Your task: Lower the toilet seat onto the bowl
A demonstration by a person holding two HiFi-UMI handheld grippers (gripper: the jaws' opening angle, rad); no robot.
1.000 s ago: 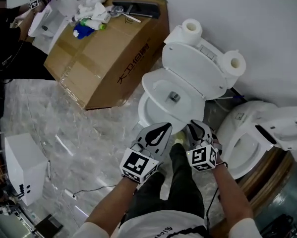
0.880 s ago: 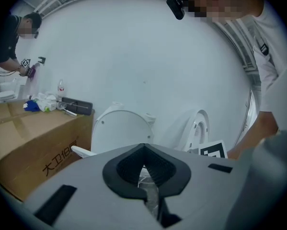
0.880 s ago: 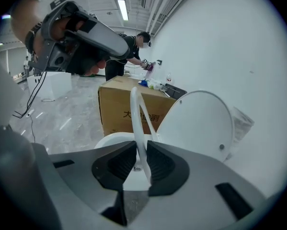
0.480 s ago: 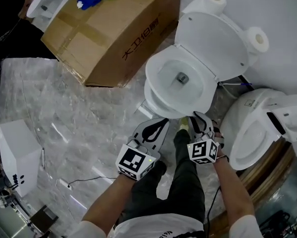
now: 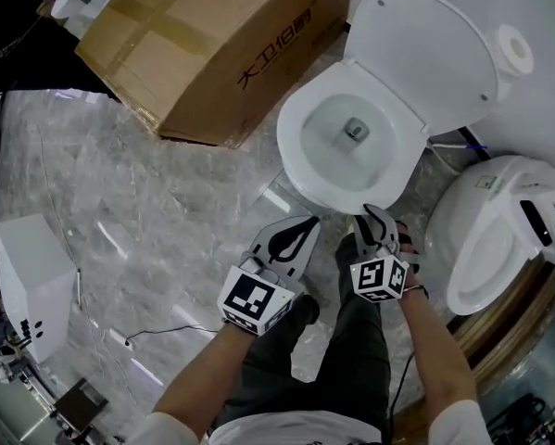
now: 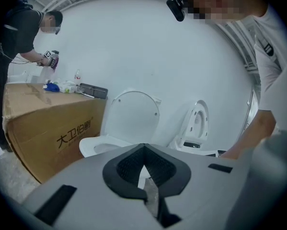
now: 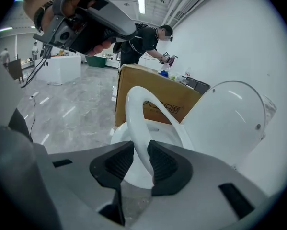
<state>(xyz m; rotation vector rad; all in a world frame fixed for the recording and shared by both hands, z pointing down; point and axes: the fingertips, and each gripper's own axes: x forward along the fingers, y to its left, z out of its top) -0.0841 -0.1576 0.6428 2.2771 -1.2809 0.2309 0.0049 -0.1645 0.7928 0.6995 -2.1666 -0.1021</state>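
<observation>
The white toilet stands with its lid [image 5: 425, 44] upright and its seat ring [image 5: 300, 133] over the bowl. My right gripper [image 5: 374, 214] is at the bowl's front rim. In the right gripper view the seat ring [image 7: 132, 109] rises from between its jaws [image 7: 141, 153], tilted up off the bowl rim, with the lid [image 7: 229, 119] behind. These jaws are opening and the pads flank the ring loosely. My left gripper [image 5: 307, 225] hovers shut and empty just left of it, in front of the bowl [image 6: 93, 145]. Its tips [image 6: 144, 147] meet.
A large cardboard box [image 5: 203, 35] lies left of the toilet. A second toilet [image 5: 485, 239] with raised seat stands close on the right. A white box [image 5: 22, 286] and a cable [image 5: 157, 332] are on the marble floor. Another person [image 6: 18, 32] works behind the box.
The head view has swung toward the toilet, which now sits lower and more central in frame. Both grippers keep their places at the front rim.
</observation>
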